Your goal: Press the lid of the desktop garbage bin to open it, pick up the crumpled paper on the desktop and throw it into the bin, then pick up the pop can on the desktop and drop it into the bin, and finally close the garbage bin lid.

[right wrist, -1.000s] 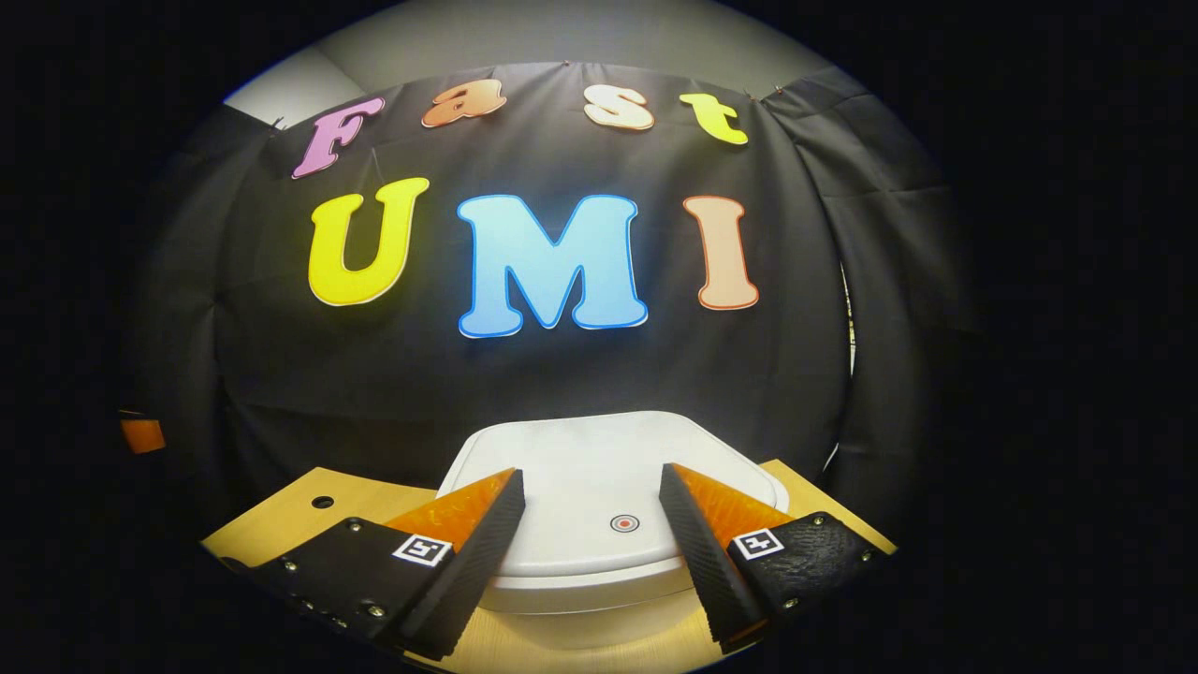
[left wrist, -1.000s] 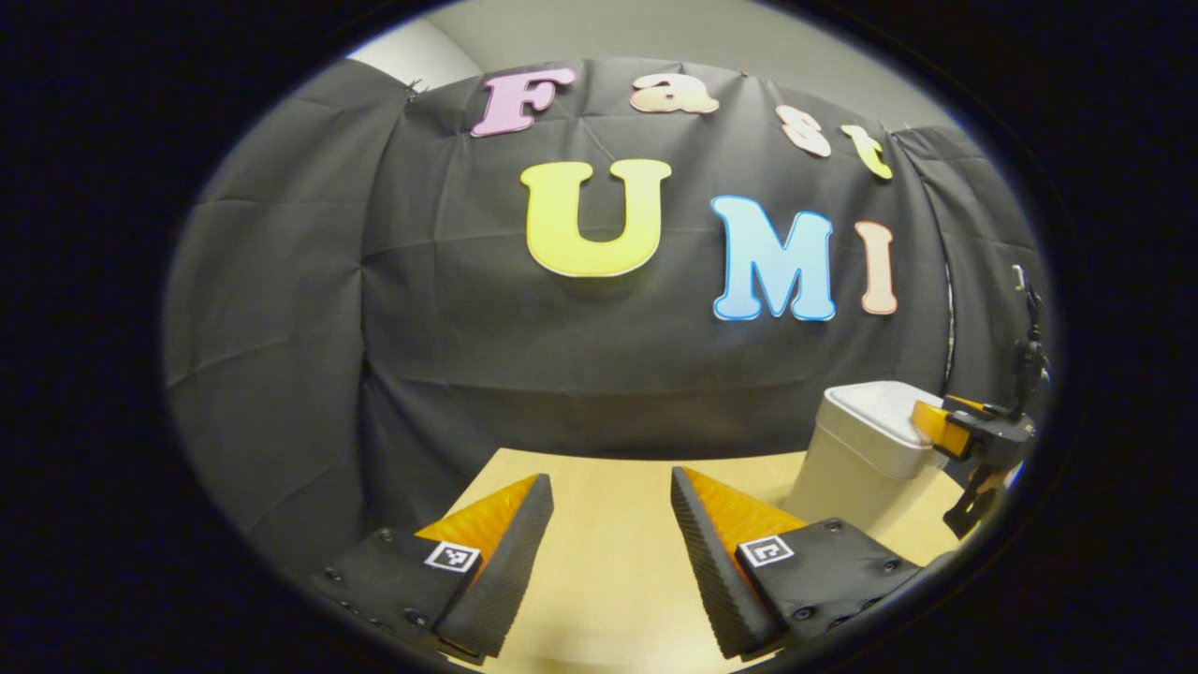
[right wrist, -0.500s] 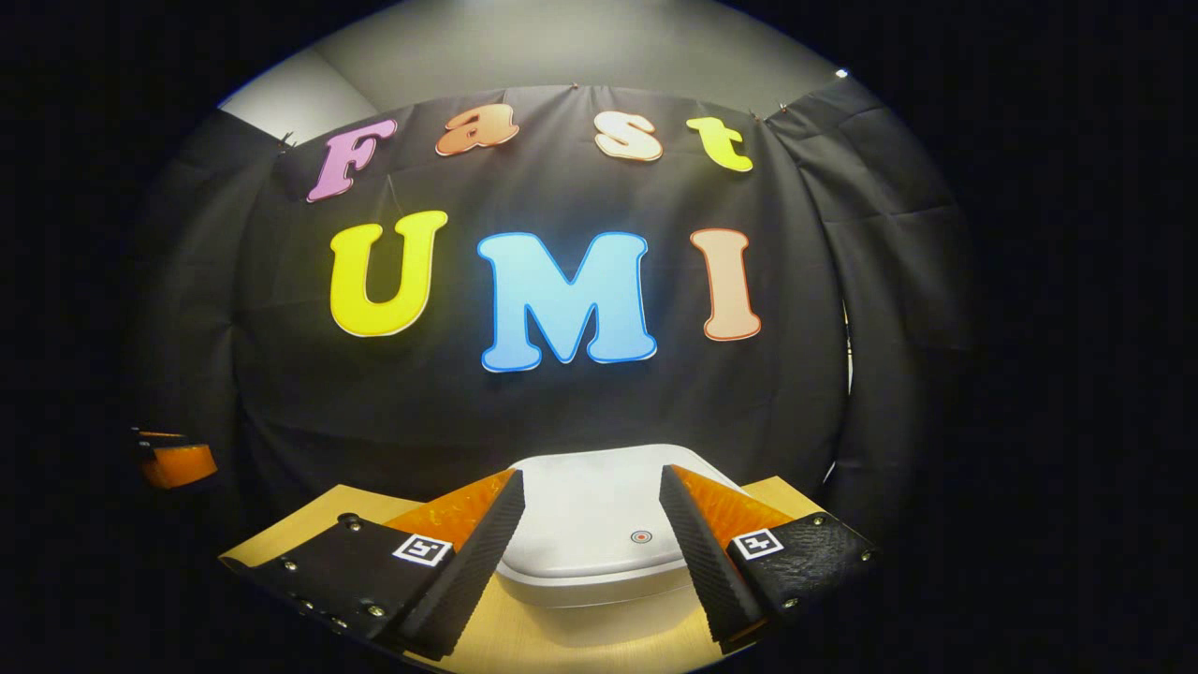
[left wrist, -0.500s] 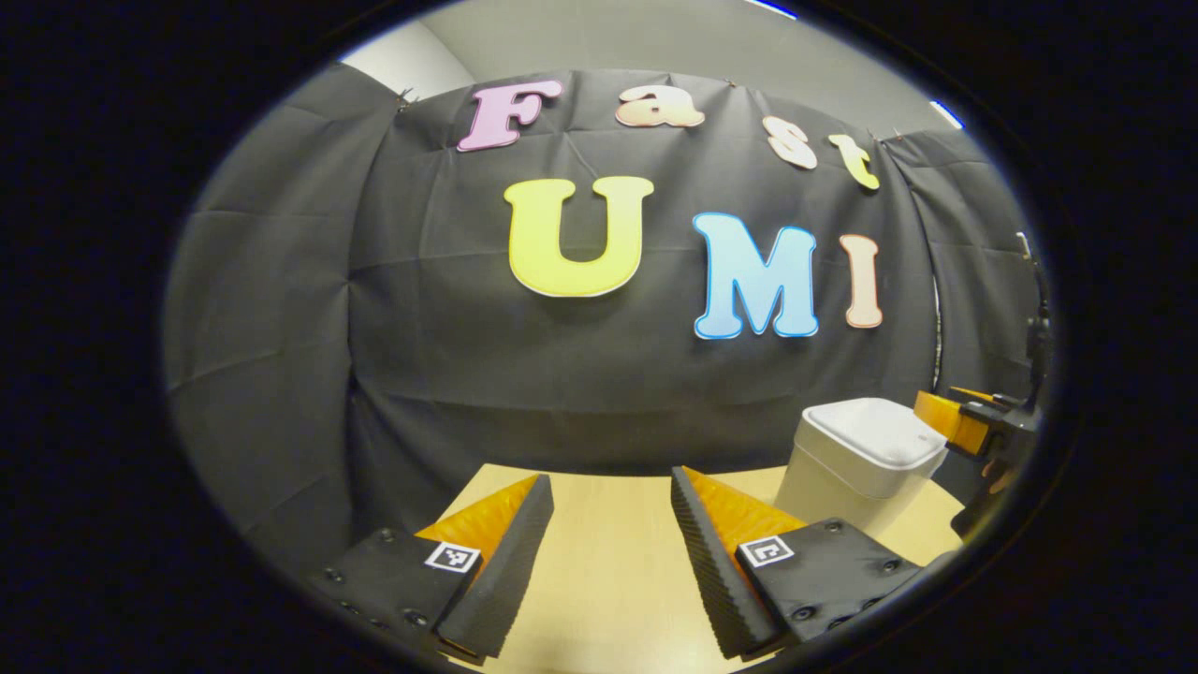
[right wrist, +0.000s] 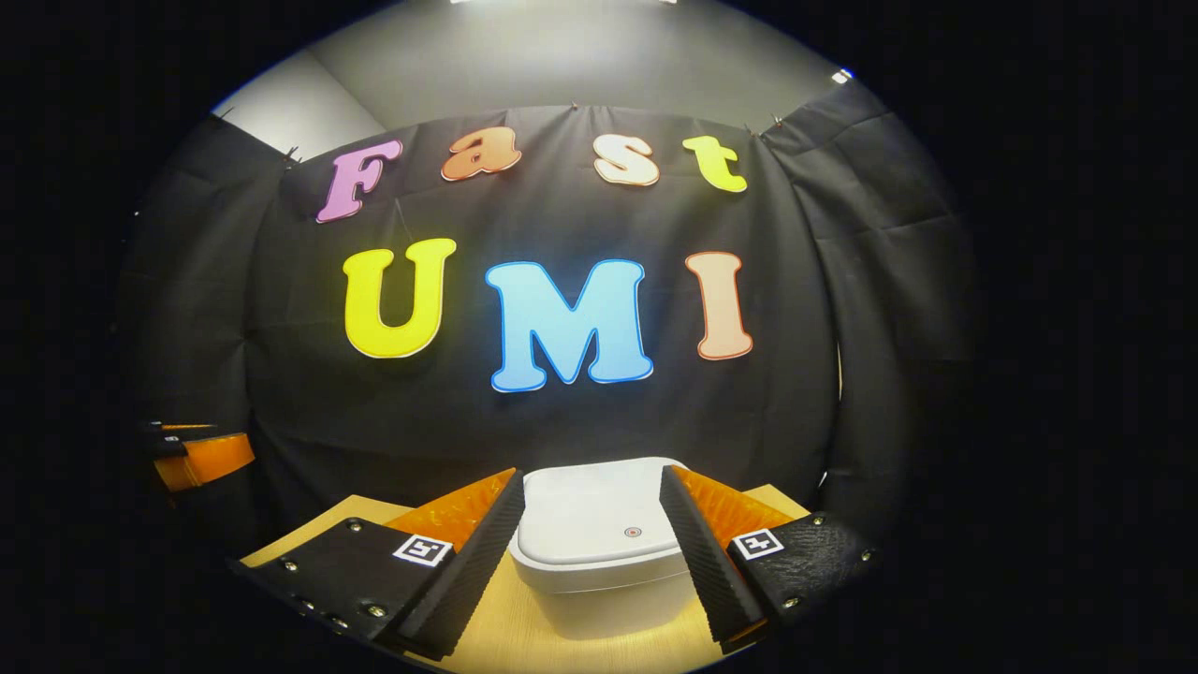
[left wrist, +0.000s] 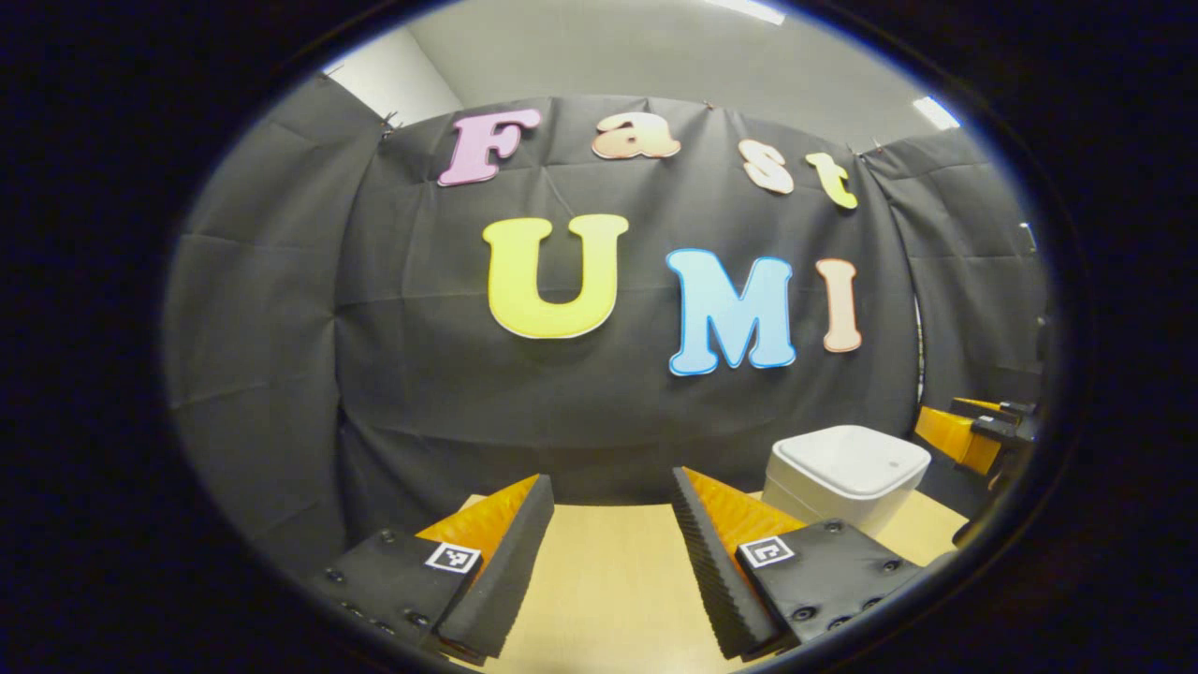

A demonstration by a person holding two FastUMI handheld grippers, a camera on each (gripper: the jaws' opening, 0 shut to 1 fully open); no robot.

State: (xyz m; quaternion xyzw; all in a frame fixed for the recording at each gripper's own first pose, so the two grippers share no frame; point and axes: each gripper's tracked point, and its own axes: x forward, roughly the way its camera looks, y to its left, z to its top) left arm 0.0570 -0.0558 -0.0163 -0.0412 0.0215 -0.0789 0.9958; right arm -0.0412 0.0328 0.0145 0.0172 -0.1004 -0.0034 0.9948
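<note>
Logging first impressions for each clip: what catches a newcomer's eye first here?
The white garbage bin, lid shut, stands on the wooden desktop before the black cloth wall. The right gripper hangs open, framing it. The left gripper is open over bare desktop, the bin to its right.

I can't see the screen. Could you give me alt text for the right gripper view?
A white desktop garbage bin with its lid shut stands on a pale wooden table, seen between the open fingers of the right gripper, which holds nothing. Behind is the booth's black cloth wall; the left gripper shows at the left edge.
</note>
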